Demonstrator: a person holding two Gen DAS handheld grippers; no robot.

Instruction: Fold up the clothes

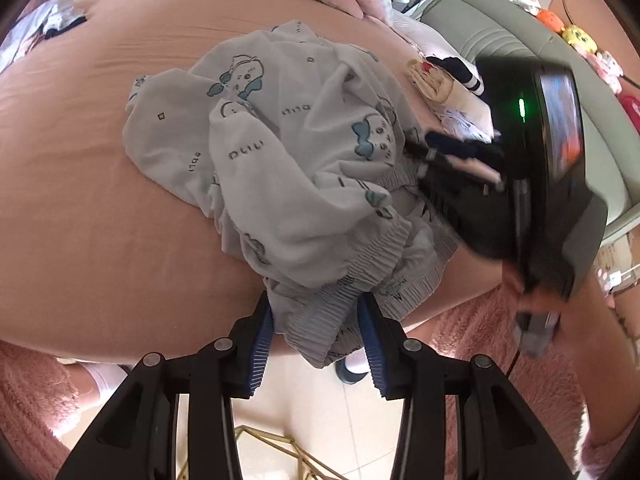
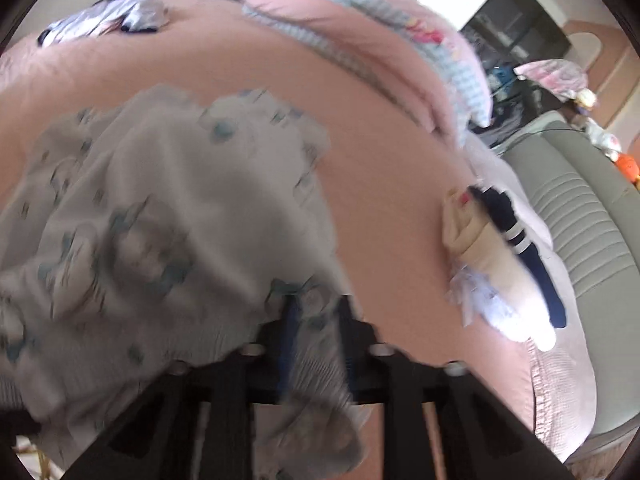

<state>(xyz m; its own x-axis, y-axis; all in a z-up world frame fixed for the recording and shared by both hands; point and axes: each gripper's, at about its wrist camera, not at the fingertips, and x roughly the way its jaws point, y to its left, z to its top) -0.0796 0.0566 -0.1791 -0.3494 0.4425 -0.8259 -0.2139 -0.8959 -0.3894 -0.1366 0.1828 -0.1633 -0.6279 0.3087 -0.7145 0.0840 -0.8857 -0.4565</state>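
A crumpled pale grey garment (image 1: 280,152) printed with little blue cartoon animals sits bunched on the pink bed (image 1: 80,184), near its front edge. The left gripper (image 1: 318,344) is parted, blue pads (image 1: 262,344) spread to either side of the ribbed waistband (image 1: 320,320), which hangs between them over the bed's edge, not pinched. Over on the right side, the right gripper (image 2: 316,344) is clenched tight on a fold of the same garment; that view is blurred, cloth draping down past the fingers. A small heap of other clothes (image 2: 500,248), cream and navy with white stripes, lies off to the right on the bed.
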